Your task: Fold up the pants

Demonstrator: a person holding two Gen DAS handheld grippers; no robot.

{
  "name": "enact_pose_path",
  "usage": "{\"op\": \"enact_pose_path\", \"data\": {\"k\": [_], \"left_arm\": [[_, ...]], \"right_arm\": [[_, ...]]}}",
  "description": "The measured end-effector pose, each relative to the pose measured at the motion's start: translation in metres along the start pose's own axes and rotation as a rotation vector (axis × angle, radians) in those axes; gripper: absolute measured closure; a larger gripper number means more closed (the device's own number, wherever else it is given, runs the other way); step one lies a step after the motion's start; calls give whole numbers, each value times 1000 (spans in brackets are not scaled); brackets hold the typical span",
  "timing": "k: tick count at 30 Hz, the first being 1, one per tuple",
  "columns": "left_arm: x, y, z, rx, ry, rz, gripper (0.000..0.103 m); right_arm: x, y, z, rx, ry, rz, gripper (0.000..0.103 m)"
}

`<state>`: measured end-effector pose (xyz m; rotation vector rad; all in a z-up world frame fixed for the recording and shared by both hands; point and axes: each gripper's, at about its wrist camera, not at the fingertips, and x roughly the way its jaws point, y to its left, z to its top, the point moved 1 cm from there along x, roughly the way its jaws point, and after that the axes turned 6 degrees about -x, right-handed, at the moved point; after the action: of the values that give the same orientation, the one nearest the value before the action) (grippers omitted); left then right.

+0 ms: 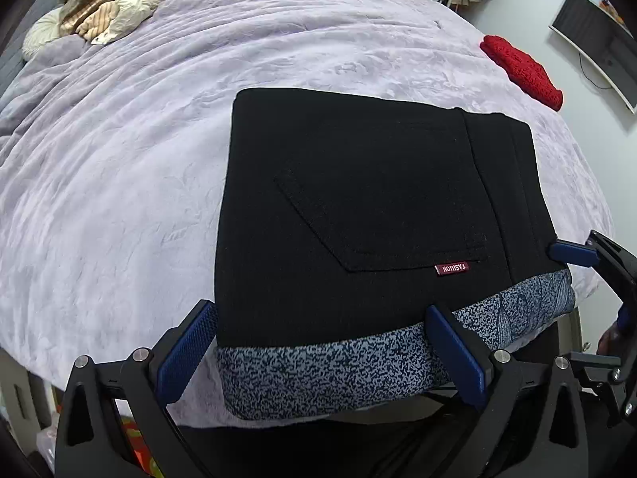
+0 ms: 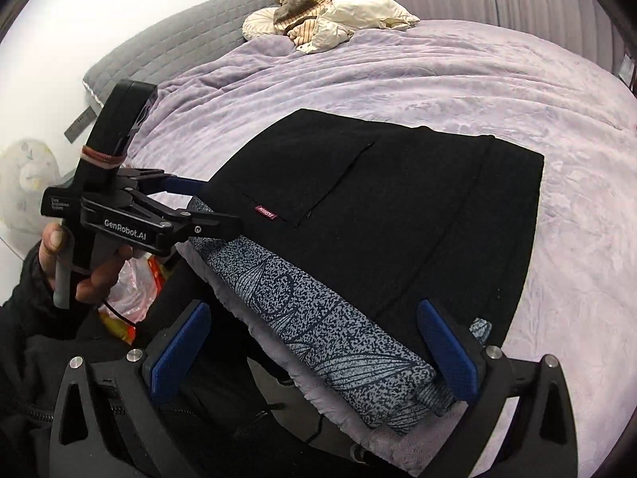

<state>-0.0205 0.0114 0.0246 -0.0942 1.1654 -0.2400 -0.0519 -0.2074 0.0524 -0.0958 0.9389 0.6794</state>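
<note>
Black pants (image 1: 358, 207) lie folded into a flat rectangle at the near edge of the bed, back pocket and a red "FASHION" tag (image 1: 452, 268) facing up. They rest on a folded blue-grey speckled cloth (image 1: 338, 366). My left gripper (image 1: 322, 342) is open, its blue pads at the stack's near edge, one on each side of the near left corner. My right gripper (image 2: 314, 346) is open at the stack's near right end, holding nothing. In the right wrist view the pants (image 2: 398, 199) and the left gripper (image 2: 187, 199) show; its fingers touch the stack's left end.
A lilac blanket (image 1: 139, 159) covers the bed. A pile of cream and striped clothes (image 1: 119, 4) lies at the far end. A red knit item (image 1: 521, 71) sits at the bed's right edge. A wall monitor (image 1: 597, 40) hangs at right. Bags (image 2: 131, 279) are on the floor.
</note>
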Motion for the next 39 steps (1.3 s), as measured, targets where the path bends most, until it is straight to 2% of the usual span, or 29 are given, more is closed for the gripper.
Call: {"op": "enact_pose_path", "data": {"k": [2,4,6,8,11,13,16,19,21,22,24,25,28,30,32,35,37,39], "left_arm": [[-9,1,-1,-10,-24,2,0],[-3,5,-2,-18,-10,20,0],[13,14,-3,-76,60,-25,0],[18,21,-4,-130,84,-73,0],[-4,14,-2,-87,17,-40,0],[-23,10,5,-53,-44,-32,0],[-30,17,23,-87,-87,-30,0],[-8,24,34,-119,-35,-5,0],[14,22,32,-105,16,-14,0],[18,25,31,-121,27,-54,0],[11,33,31,-163,45,-95,0],[3,36,29,-174,31,-100,0],[-34,57,21,-177,-83,-115,0],[-39,73,21,-185,-90,-74,0],[-28,84,25,-200,-50,-80,0],[1,79,33,-216,37,-125,0],[14,71,38,-222,61,-192,0],[20,62,42,-220,85,-226,0]], "right_arm": [[-10,5,2,-4,-5,16,0],[-17,7,0,-11,4,45,0],[-11,4,-6,1,28,67,0],[0,-3,-13,36,52,86,0],[-5,-5,-5,35,34,94,0],[-19,-8,10,17,-17,71,0],[-29,-18,36,-17,-84,-45,0],[-15,-45,60,46,-86,-84,0],[10,-68,67,151,-25,-36,0],[28,-81,65,224,23,-10,0],[36,-87,60,258,32,-65,0],[29,-83,57,253,14,-106,0],[-8,-75,31,298,-46,-196,0],[-30,-79,8,318,-67,-235,0],[-40,-83,-12,367,-50,-262,0],[-39,-97,-32,468,-31,-251,0],[-33,-105,-35,534,-59,-178,0],[-26,-109,-34,577,-81,-93,0]]}}
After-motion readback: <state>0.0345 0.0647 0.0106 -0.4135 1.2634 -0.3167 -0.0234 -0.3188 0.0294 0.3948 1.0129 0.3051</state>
